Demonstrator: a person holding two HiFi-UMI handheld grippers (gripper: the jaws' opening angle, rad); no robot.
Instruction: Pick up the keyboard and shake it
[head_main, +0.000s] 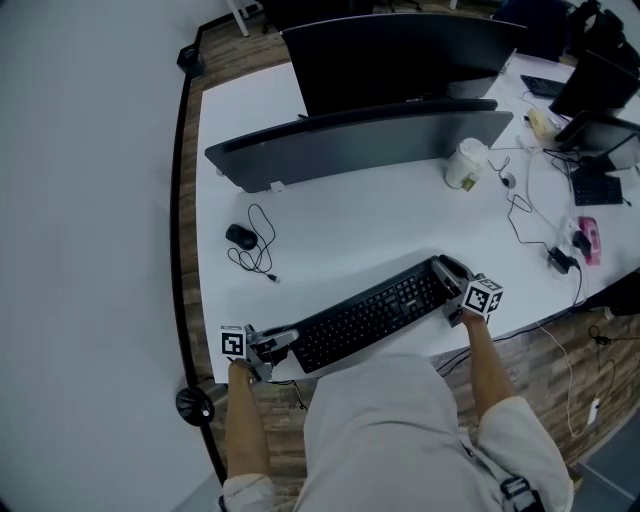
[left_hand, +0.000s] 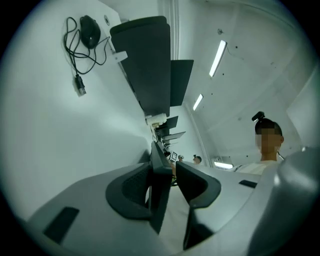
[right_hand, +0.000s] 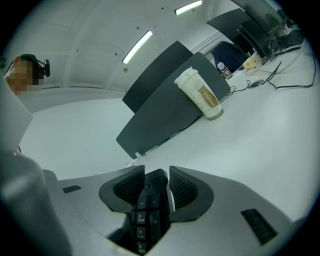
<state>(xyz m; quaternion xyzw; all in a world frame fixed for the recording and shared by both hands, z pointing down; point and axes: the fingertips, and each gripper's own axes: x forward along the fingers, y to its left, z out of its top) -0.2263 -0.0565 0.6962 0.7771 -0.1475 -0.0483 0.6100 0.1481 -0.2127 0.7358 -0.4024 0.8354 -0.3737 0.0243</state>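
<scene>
Head view, lower centre: a black keyboard (head_main: 375, 315) lies slantwise along the near edge of the white bench (head_main: 340, 225), its left end toward the lower left of the frame and its right end higher, toward the right. The left gripper (head_main: 272, 347) sits at the keyboard's left end and the right gripper (head_main: 452, 292) at its right end, each with its marker cube outward. In the left gripper view the keyboard appears edge-on between the jaws, which are closed on it. In the right gripper view the jaws clamp the key-bearing end, pads against both sides. Whether the keyboard rests on the bench or is raised just off it cannot be told from these angles. Above the keyboard's left part lies a black mouse (head_main: 240, 237) with its cable coiled beside it. Two dark monitors (head_main: 360, 142) span the upper centre. A white lidded cup (head_main: 465, 163) stands just right of the nearer one, at upper right.
</scene>
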